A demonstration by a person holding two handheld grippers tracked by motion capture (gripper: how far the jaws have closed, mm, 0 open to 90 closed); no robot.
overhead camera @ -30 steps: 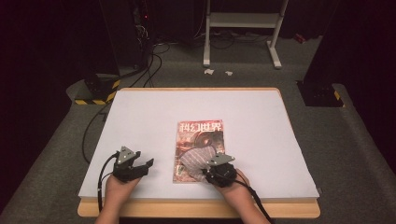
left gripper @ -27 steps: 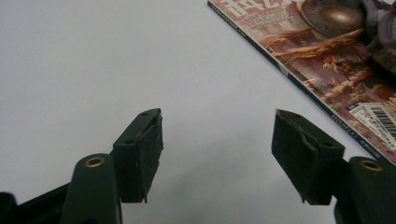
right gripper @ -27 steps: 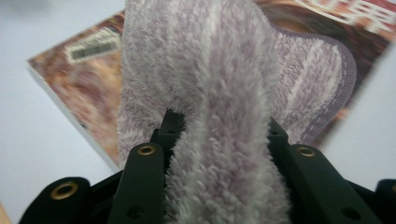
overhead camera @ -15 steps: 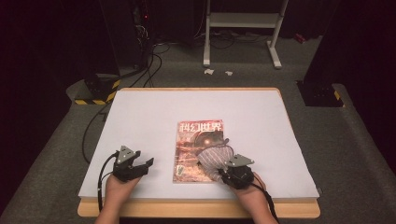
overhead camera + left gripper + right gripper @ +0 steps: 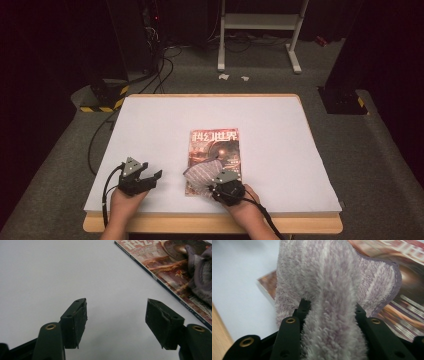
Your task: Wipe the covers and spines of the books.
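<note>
High view: magazine titled 科幻世界, cloth atop

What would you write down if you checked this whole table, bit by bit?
Surface: white table top, wooden edge at the front.
Job's things: magazine lies flat near the middle; striped purple cloth rests on its near end.
Clutter: nothing seen on the table.
Grippers: left gripper open, on bare table left of the magazine; right gripper clamped on a fold of the cloth.
Cables: black cable trails from the left gripper; more cables on the floor behind.
Surroundings: grey carpet, white stand legs, paper scraps, dark room.
</note>
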